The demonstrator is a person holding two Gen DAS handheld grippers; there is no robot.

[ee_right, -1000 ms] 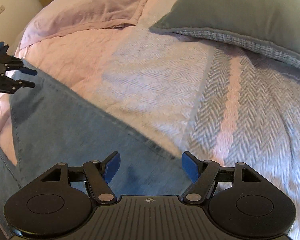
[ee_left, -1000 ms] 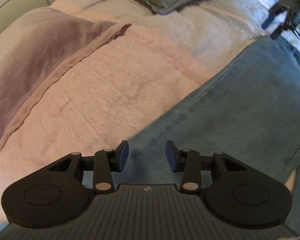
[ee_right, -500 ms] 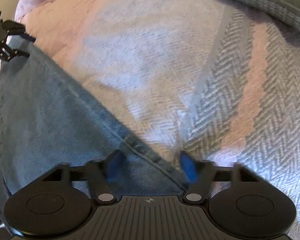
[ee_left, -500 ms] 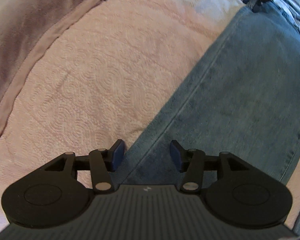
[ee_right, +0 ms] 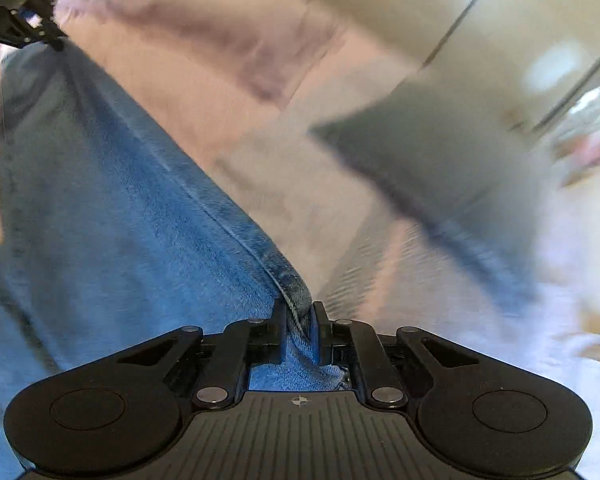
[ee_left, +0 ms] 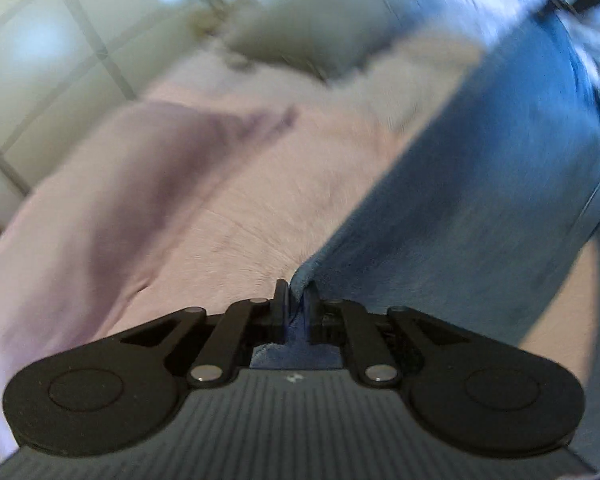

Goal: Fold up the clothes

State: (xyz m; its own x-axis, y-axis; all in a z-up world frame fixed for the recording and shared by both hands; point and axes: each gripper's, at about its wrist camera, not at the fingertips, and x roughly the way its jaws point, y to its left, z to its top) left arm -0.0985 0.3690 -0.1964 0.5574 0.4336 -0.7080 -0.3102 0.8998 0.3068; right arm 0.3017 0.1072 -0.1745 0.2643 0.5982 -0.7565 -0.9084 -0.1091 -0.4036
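**Both tongs clamped on one pair of jeans**

Left gripper (ee_left: 296, 304) has just closed its jaws on a corner of the jeans (ee_left: 480, 200), the denim pinched between the pads. Right gripper (ee_right: 298, 320) has likewise just closed, biting the stitched seam edge of the same jeans (ee_right: 120, 240). Blue cloth stretches away from each gripper toward the other, over the pink bedspread (ee_left: 260, 200). One grey pillow (ee_right: 440, 152) lies beyond, near the wall; bare bedding spreads between. Surroundings are blurred. Two grippers, one garment.
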